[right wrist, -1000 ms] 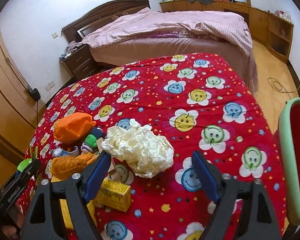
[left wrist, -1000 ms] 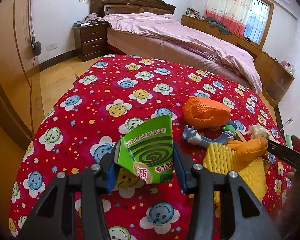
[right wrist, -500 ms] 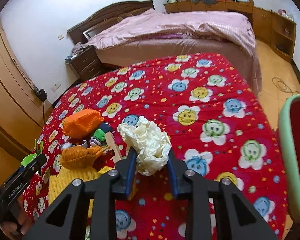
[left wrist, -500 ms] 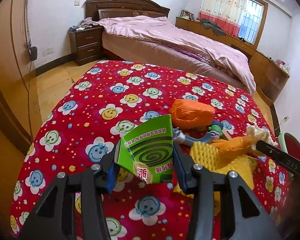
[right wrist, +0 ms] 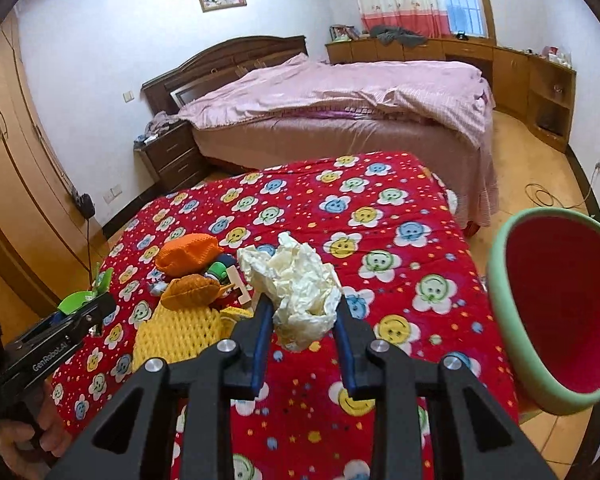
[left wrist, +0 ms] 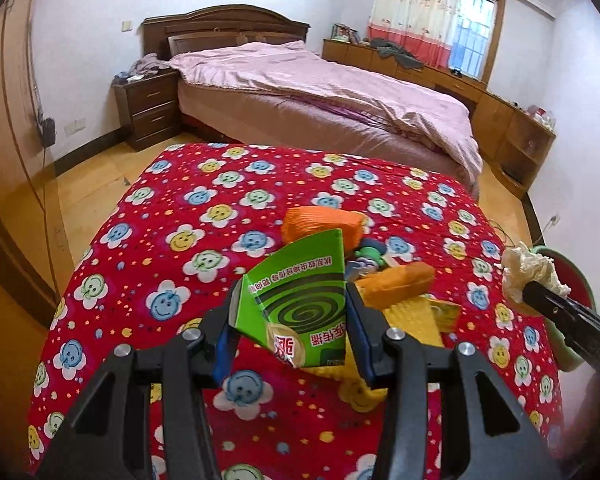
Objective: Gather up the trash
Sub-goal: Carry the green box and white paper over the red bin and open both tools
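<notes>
My left gripper (left wrist: 293, 312) is shut on a green mosquito-coil box (left wrist: 304, 284) and holds it above the red smiley-flower cloth (left wrist: 220, 216). My right gripper (right wrist: 303, 308) is shut on a crumpled cream paper wad (right wrist: 292, 276), lifted clear of the cloth. In the left wrist view the right gripper (left wrist: 540, 300) enters from the right edge with the paper wad (left wrist: 528, 268) at its tip. The right wrist view has the left gripper (right wrist: 88, 312) at the left edge with the green box (right wrist: 78, 300). A red bin with a green rim (right wrist: 500, 300) stands to the right of the table.
On the cloth lie an orange knitted pouch (right wrist: 188, 252), a second orange piece (right wrist: 192, 292), a yellow mesh sleeve (right wrist: 176, 332), a small green toy (right wrist: 218, 270) and a small yellow box (left wrist: 444, 312). Behind the table stands a bed with a pink cover (right wrist: 340, 92).
My right gripper closed on the paper wad and lifted it off the cloth. My left gripper rose and drew back with the green box still gripped.
</notes>
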Demonstrator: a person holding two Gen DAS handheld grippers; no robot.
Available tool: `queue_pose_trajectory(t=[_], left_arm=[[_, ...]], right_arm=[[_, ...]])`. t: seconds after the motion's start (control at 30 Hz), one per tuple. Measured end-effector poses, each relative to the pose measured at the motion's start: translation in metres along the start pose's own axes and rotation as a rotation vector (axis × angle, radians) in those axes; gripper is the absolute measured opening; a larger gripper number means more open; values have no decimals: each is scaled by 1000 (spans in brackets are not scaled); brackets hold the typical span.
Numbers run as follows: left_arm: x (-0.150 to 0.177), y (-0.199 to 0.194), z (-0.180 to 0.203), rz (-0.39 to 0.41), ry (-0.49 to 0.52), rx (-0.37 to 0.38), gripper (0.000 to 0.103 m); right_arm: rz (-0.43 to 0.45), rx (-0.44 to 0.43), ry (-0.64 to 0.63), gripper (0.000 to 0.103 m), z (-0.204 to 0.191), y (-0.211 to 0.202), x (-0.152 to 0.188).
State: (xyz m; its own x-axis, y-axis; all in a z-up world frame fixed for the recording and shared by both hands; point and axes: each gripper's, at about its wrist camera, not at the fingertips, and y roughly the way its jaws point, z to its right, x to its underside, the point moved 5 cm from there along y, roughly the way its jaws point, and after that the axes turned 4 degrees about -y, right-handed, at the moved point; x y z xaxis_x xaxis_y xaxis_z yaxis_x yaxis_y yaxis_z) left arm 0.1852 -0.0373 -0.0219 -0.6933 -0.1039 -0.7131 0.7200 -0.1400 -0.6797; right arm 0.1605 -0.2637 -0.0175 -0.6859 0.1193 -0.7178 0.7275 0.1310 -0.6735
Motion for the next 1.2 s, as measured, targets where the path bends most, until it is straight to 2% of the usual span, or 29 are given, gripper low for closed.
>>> queue_pose_trajectory(t=[0.27,0.53,0.97,1.2], left_arm=[[-4,-15,33,20,61,38,48],[-7,-28,79,24,139,119,48],[7,-34,179,13,312,257,48],[23,-18,235,-39,392,316,48]], right_arm=[[34,40,34,31,19,-32,8],[88,114,66,31,46,-69,11],[132,218,143,31,107,-108,23],[134,262,209,32,146,-119,36]])
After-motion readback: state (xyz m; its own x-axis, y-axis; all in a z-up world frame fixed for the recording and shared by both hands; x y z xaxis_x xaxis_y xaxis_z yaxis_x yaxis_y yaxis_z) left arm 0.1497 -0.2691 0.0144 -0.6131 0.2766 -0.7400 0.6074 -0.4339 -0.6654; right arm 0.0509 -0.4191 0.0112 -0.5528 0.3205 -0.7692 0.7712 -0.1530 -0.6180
